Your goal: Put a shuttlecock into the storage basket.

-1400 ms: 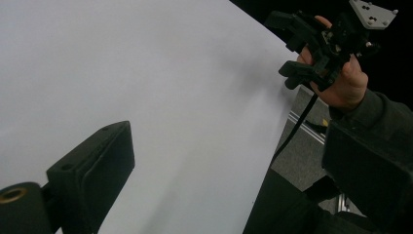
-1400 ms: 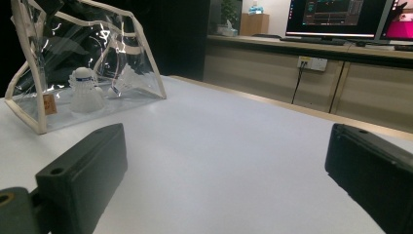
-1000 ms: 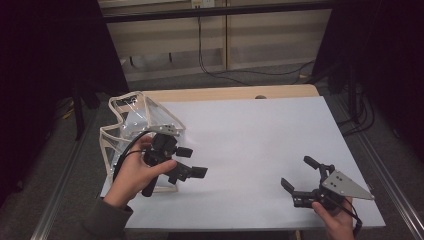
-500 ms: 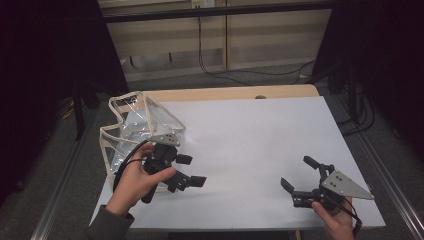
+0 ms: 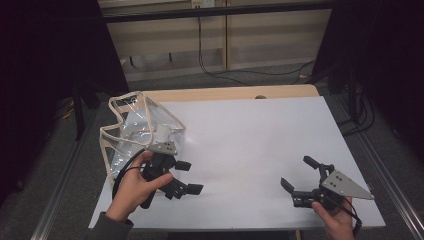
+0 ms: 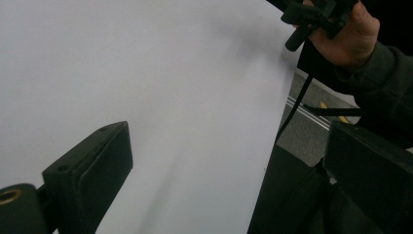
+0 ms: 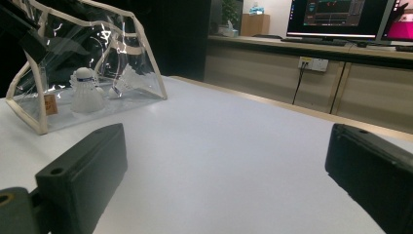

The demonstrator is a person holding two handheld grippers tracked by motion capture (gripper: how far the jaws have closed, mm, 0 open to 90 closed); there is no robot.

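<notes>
A clear plastic pouch [image 5: 140,132] with cream piping is seen standing at the nine o'clock edge of the white table [image 5: 250,145], its mouth gaping upward. Through its wall, in the right gripper view, two white shuttlecocks [image 7: 86,90] are shown resting on the pouch floor, one upright with a dark band at its cork, the other lying behind it.

Just beside the pouch, toward six o'clock, the left gripper [image 5: 185,177] is held in the person's left hand [image 5: 132,187], its jaws spread apart and clasping nothing. The jaws are pointed toward three o'clock, away from the pouch, and bare tabletop is seen between them in the left gripper view. A black cable [image 5: 125,170] is looped from the gripper past the wrist.

Well apart, near the five o'clock corner of the table, the right gripper [image 5: 295,175] is held low in the right hand [image 5: 335,220], a grey three-cornered plate [image 5: 345,185] lying on top. Its jaws are likewise parted with nothing between them, and are aimed toward ten o'clock, at the pouch across the open table.

Beyond the twelve o'clock edge, a wooden wall panel [image 5: 225,40] and dark cables [image 5: 215,65] on the floor are visible.
</notes>
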